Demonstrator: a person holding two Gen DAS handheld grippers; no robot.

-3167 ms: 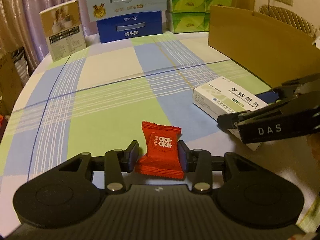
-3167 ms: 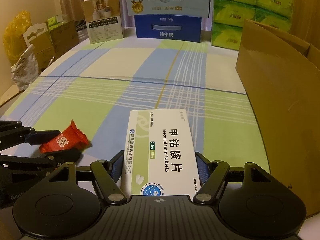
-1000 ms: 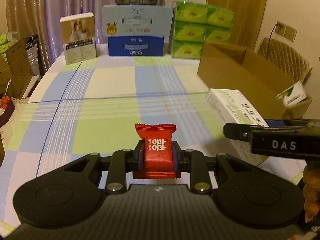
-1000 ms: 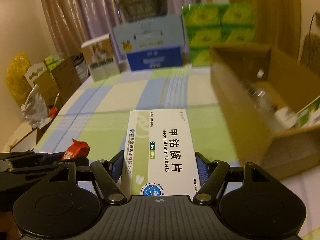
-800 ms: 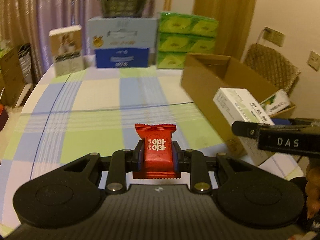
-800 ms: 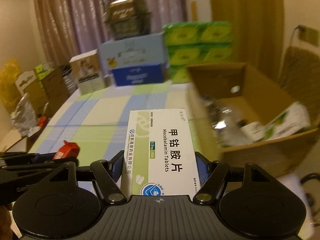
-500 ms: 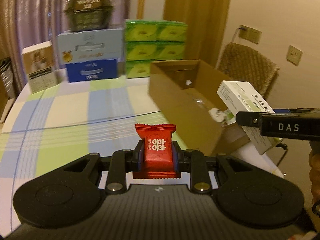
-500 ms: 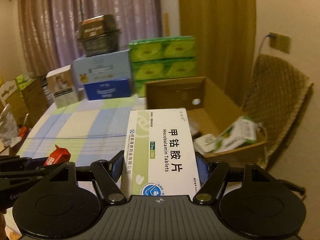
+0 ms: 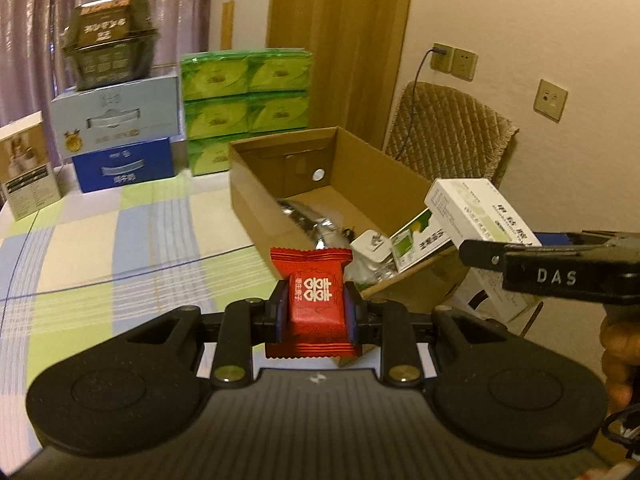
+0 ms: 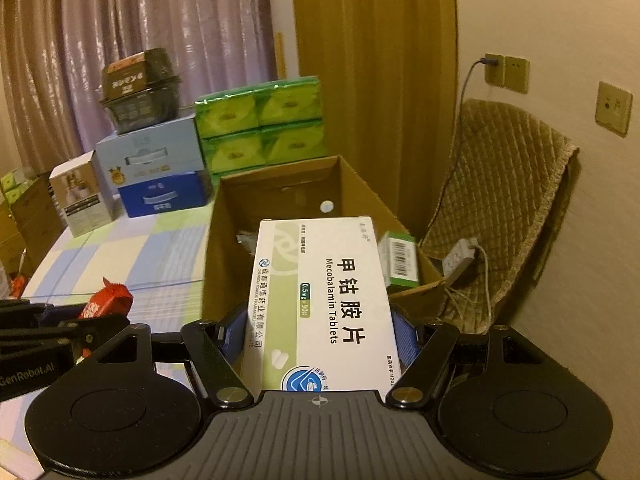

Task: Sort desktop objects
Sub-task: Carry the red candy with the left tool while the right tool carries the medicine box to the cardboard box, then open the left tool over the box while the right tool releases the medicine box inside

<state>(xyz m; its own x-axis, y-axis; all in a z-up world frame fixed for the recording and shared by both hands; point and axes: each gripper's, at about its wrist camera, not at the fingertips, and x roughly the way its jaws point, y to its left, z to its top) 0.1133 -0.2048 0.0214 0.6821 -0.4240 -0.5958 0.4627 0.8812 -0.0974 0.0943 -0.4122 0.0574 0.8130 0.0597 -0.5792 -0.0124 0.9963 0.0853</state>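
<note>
From the left wrist, the left gripper (image 9: 314,312) has its jaws clamped on a red candy (image 9: 312,300) held in the air just short of the open cardboard box (image 9: 256,200), which holds a silver foil pack (image 9: 308,216), a white adapter (image 9: 370,242) and a green-and-white carton (image 9: 420,240). From the right wrist, the right gripper (image 10: 320,332) pinches a white medicine box (image 10: 320,300) by its sides above the cardboard box's near end, beside a barcoded green carton (image 10: 400,260) leaning on its right wall.

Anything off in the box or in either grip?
Nothing is spilled or damaged. The candy sits square in the left gripper, and the tablet box sits straight in the right gripper. Only the green carton in the cardboard box leans askew against its near corner.
</note>
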